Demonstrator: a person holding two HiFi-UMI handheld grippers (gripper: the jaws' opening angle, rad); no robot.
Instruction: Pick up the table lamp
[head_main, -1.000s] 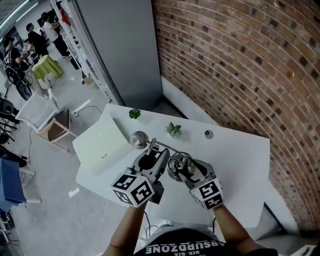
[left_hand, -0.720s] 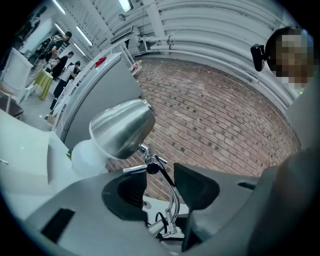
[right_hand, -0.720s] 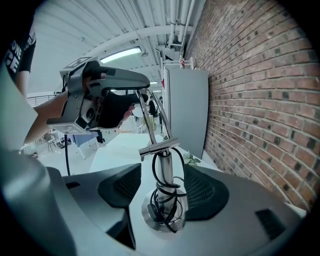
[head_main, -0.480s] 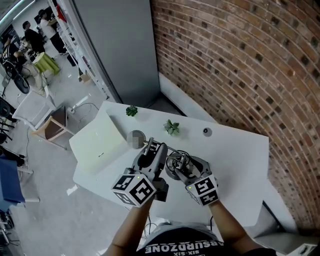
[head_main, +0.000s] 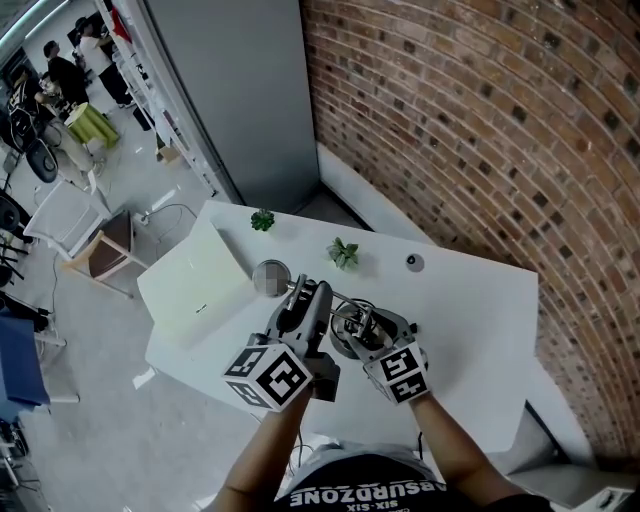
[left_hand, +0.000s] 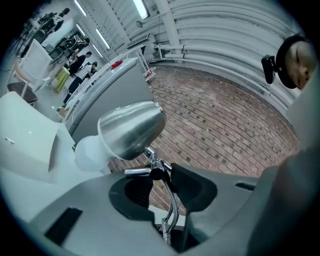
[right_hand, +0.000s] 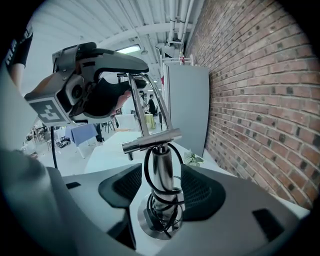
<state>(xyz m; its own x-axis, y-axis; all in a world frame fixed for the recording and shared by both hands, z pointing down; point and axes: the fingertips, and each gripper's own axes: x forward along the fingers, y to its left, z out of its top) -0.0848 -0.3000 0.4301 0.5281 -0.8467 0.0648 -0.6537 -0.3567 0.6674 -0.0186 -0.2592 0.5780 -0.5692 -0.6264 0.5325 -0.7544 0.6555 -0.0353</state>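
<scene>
The chrome table lamp stands on the white table (head_main: 470, 320). Its shade (head_main: 270, 277) points left, and black cord is wound round its post (right_hand: 160, 170) above the round base (right_hand: 150, 227). My left gripper (head_main: 305, 305) is level with the lamp's thin arm (left_hand: 172, 210), which runs between its pads. The jaws have just been closing, and a gap still shows beside the rod. The shade (left_hand: 131, 129) looms just past the left gripper (left_hand: 160, 187). My right gripper (right_hand: 161, 187) straddles the post with space on both sides. In the head view the right gripper (head_main: 365, 330) sits over the base.
A white laptop-like slab (head_main: 195, 285) lies on the table's left part. Two small green plants (head_main: 263, 220) (head_main: 344, 254) and a small dark round object (head_main: 414, 263) sit near the far edge. A brick wall (head_main: 500, 130) and a grey cabinet (head_main: 230, 100) stand behind.
My right gripper has crept lower and closer onto the lamp's post and base. The left gripper stays at the lamp's arm and has rolled a little.
</scene>
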